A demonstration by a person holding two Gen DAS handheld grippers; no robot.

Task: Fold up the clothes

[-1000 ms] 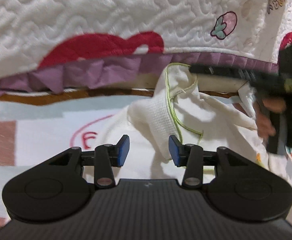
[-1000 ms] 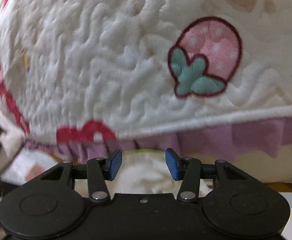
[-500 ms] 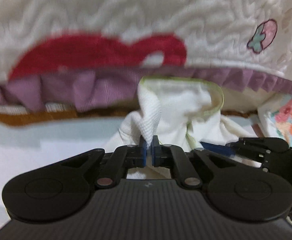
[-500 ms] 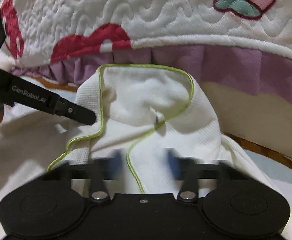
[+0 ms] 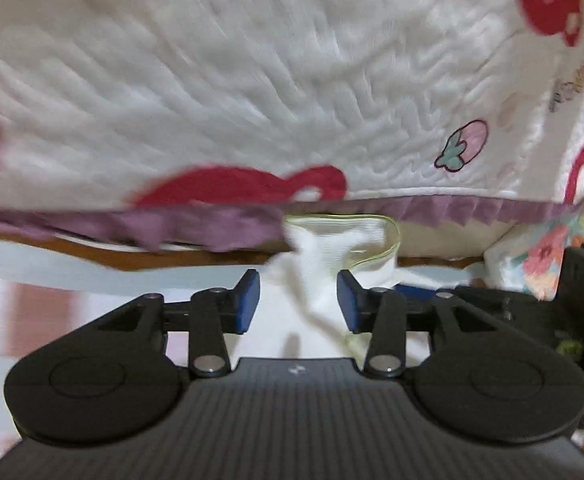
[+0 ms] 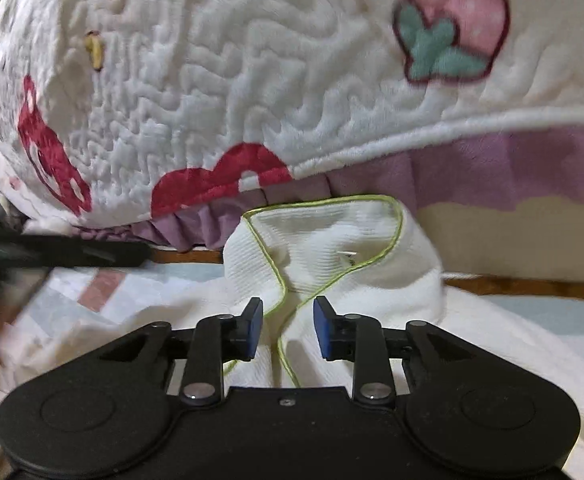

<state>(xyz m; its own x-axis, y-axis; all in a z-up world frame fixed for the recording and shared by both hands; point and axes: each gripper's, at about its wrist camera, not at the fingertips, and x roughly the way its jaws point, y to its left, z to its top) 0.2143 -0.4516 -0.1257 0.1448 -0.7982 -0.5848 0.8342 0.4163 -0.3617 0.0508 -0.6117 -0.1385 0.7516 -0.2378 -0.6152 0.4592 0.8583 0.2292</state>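
A white ribbed garment with lime-green piping [image 6: 332,240] lies bunched on the patterned floor mat, its collar raised against the bed edge. It also shows in the left wrist view [image 5: 332,256]. My left gripper [image 5: 298,300] is open, its blue pads either side of a fold of the cloth without pinching it. My right gripper [image 6: 285,326] is open, its jaws straddling the green-piped edge just below the collar. The right gripper's body shows at the right of the left wrist view [image 5: 512,304].
A quilted white bedspread with red shapes, a strawberry patch [image 6: 452,32] and purple ruffle [image 6: 492,168] hangs just behind the garment. A wooden bed rail [image 6: 524,284] runs under it. A floral cloth [image 5: 540,260] lies at the right. The left gripper's finger [image 6: 71,254] shows at the left.
My left gripper was shut on a fold of the garment half a second ago and has opened, letting it go. My right gripper stays open near the collar.
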